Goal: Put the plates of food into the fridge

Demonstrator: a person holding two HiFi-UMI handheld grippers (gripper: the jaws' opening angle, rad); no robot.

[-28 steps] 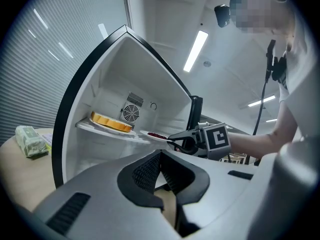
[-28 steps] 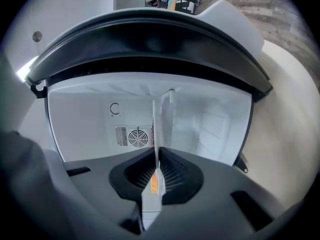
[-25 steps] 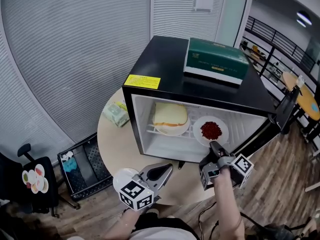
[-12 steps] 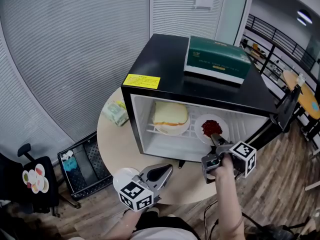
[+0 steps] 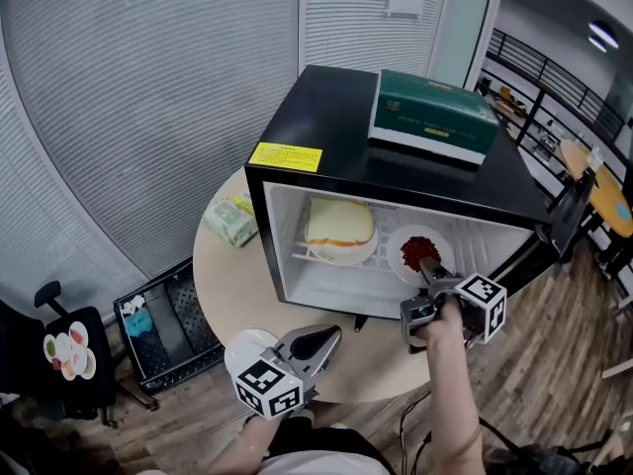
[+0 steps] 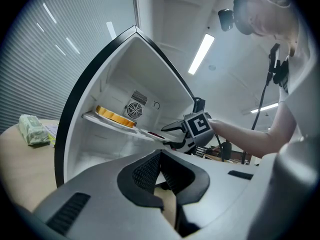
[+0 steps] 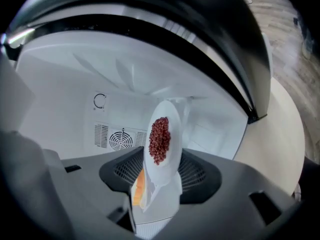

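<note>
A black mini fridge stands open on a round table. On its wire shelf lie a plate with a sandwich at the left and a white plate of red food at the right. My right gripper reaches in at the near rim of the red-food plate. Its jaws are opening, with the rim between them and a gap on each side. My left gripper hangs shut and empty over the table's front edge. The left gripper view shows the sandwich plate and the right gripper.
A green box lies on top of the fridge. A wrapped packet rests on the beige table left of the fridge. The fridge door stands open at the right. A black crate sits on the floor at the lower left.
My right gripper has pushed a little further toward the shelf with the red-food plate, and its jaws have spread off the rim. The left gripper has stayed put.
</note>
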